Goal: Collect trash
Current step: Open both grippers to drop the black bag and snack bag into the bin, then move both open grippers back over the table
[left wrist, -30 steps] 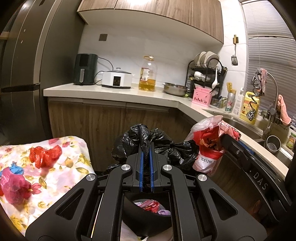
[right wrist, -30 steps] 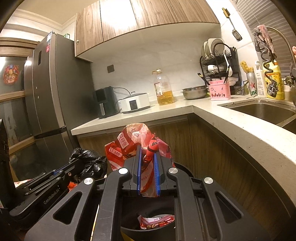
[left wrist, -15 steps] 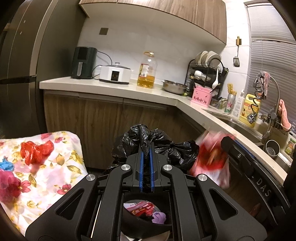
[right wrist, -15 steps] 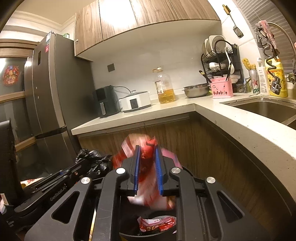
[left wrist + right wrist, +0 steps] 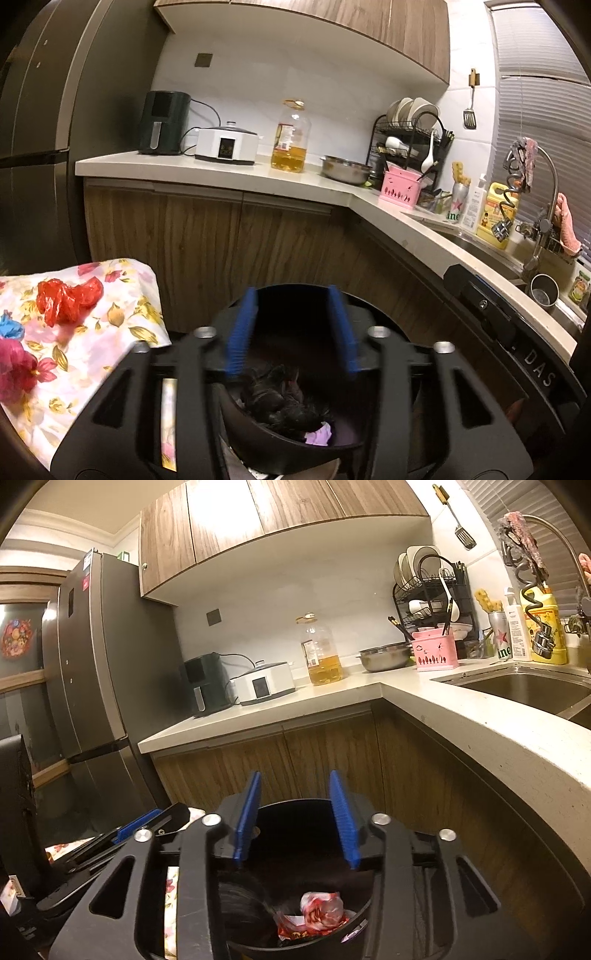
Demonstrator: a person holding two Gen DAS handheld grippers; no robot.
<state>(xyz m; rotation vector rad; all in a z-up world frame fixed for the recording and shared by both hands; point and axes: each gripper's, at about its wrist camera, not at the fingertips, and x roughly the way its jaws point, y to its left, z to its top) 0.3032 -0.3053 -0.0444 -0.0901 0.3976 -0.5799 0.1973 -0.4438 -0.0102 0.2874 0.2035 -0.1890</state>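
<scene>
Counters (image 5: 369, 690) wrap around the corner, and the black bin (image 5: 310, 808) sits on the floor below them, so I hold both tools right over its mouth. I see a flowery cloth (image 5: 110, 332) beside the bin with a red bag (image 5: 66, 295) lying on it; I think that is next. My left gripper (image 5: 291, 328) has its jaws wide apart, and a black bag (image 5: 280, 402) lies in the bin below. My right gripper (image 5: 299, 816) is also spread and holds nothing, with a red and white wrapper (image 5: 317, 912) in the bin.
</scene>
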